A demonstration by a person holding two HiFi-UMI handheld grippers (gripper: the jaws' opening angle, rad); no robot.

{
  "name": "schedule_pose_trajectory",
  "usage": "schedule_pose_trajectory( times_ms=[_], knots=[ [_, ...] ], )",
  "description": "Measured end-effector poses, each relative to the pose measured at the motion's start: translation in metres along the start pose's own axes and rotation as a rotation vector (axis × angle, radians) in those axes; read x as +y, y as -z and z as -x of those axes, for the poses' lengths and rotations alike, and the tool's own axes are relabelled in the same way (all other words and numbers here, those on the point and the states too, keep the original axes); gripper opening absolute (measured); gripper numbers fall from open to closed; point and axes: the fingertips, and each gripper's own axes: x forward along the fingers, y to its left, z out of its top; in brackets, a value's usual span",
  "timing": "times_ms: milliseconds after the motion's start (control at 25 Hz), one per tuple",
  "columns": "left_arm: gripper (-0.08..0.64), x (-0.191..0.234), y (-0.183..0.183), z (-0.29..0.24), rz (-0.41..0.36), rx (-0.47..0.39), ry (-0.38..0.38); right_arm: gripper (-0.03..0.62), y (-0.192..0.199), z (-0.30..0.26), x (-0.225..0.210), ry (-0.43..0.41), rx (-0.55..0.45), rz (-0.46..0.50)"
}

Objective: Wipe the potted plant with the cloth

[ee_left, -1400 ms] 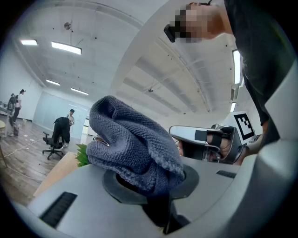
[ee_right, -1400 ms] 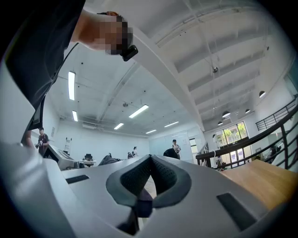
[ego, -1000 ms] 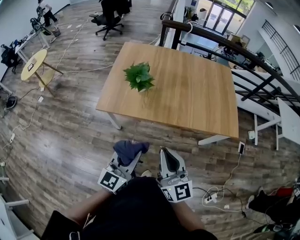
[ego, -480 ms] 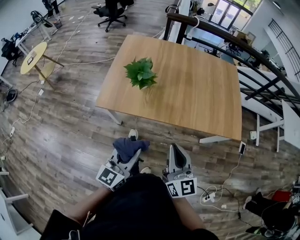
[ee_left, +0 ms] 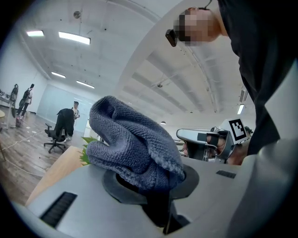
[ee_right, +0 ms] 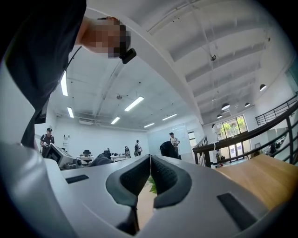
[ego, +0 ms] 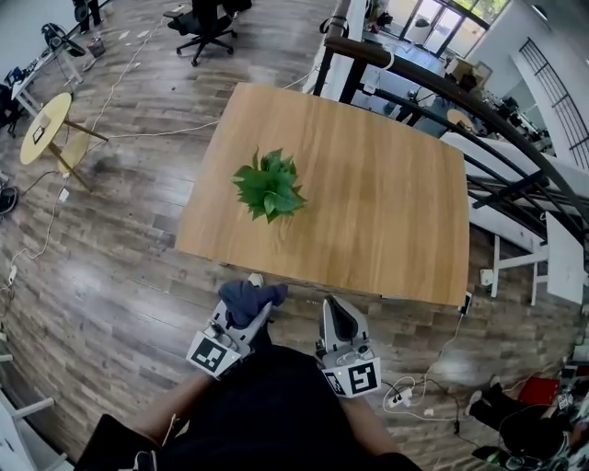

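Observation:
A small green potted plant (ego: 269,188) stands on the wooden table (ego: 386,193), left of its middle. Short of the table's near edge, my left gripper (ego: 247,304) is shut on a bunched grey-blue cloth (ego: 248,298). In the left gripper view the cloth (ee_left: 132,144) bulges out over the closed jaws, and plant leaves (ee_left: 87,147) peek from behind it. My right gripper (ego: 337,313) hangs beside the left one, shut with nothing in it. In the right gripper view (ee_right: 150,171) its dark pads meet, and a sliver of the plant (ee_right: 152,186) shows below them.
A dark metal railing (ego: 479,110) runs along the table's far right side. A round yellow side table (ego: 44,129) and an office chair (ego: 204,20) stand on the wood floor at left. Cables and a power strip (ego: 401,396) lie on the floor at right.
Both grippers have come closer to the table's near edge, the cloth still in the left one. The table and plant now sit lower and nearer in the head view.

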Motion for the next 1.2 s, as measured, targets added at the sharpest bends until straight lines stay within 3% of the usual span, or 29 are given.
schedule_pose_trajectory(
  times_ms=[160, 240, 360, 560, 760, 920, 1000, 1040, 1080, 1200],
  knots=[
    [0.094, 0.045, 0.004, -0.021, 0.055, 0.065, 0.030, 0.018, -0.009, -0.044, -0.011, -0.024, -0.042, 0.021],
    [0.093, 0.070, -0.003, -0.032, 0.047, 0.071, 0.043, 0.018, -0.009, -0.071, -0.019, -0.019, -0.036, 0.014],
    [0.094, 0.101, -0.010, -0.046, 0.003, 0.072, 0.074, 0.018, -0.003, -0.110, -0.031, -0.002, 0.017, 0.027],
    [0.094, 0.150, -0.003, -0.060, 0.034, 0.114, 0.118, 0.017, 0.027, -0.150, -0.052, 0.061, 0.144, -0.027],
    [0.094, 0.196, 0.007, -0.067, -0.036, 0.144, 0.075, 0.017, 0.043, -0.177, -0.061, -0.035, 0.135, -0.001],
    [0.094, 0.224, 0.023, -0.068, 0.003, 0.176, 0.046, 0.018, 0.076, -0.168, -0.089, 0.001, 0.179, -0.016],
    [0.094, 0.243, 0.041, -0.070, -0.014, 0.191, 0.031, 0.022, 0.104, -0.163, -0.102, 0.025, 0.240, -0.019],
    [0.094, 0.256, 0.054, -0.070, -0.004, 0.206, 0.017, 0.057, 0.120, -0.162, -0.106, 0.033, 0.280, -0.013],
    [0.094, 0.269, 0.068, -0.070, 0.024, 0.229, 0.000, 0.155, 0.136, -0.162, -0.108, 0.036, 0.323, -0.004],
    [0.094, 0.302, 0.112, -0.074, 0.099, 0.322, -0.023, 0.209, 0.190, -0.168, -0.103, -0.003, 0.451, 0.023]
  ],
)
